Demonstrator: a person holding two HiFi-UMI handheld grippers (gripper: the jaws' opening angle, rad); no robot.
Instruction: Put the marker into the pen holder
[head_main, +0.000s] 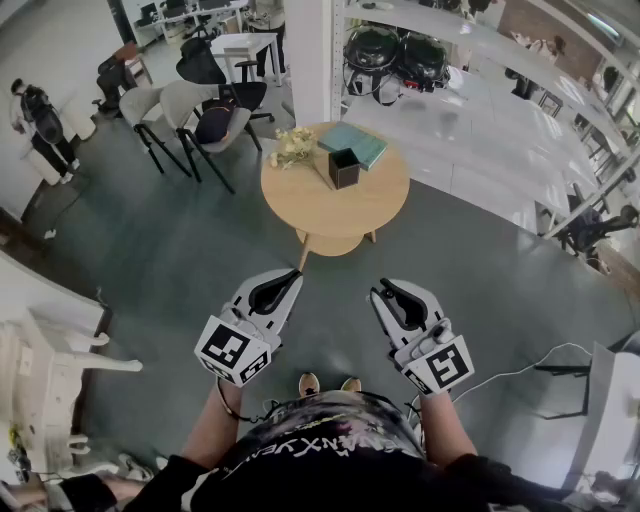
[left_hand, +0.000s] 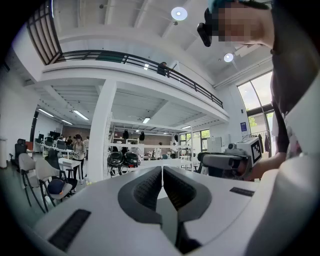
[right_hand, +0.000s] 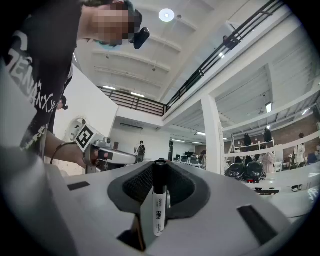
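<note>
My right gripper is clenched on the marker, held upright between its 2 pads, black cap outermost; my left gripper is closed on nothing. Both hang over the floor, well short of the round worktop, where the dark pen holder stands beside a teal book. I judge this the carry step: next, close in, line the marker over the holder's mouth, release
</note>
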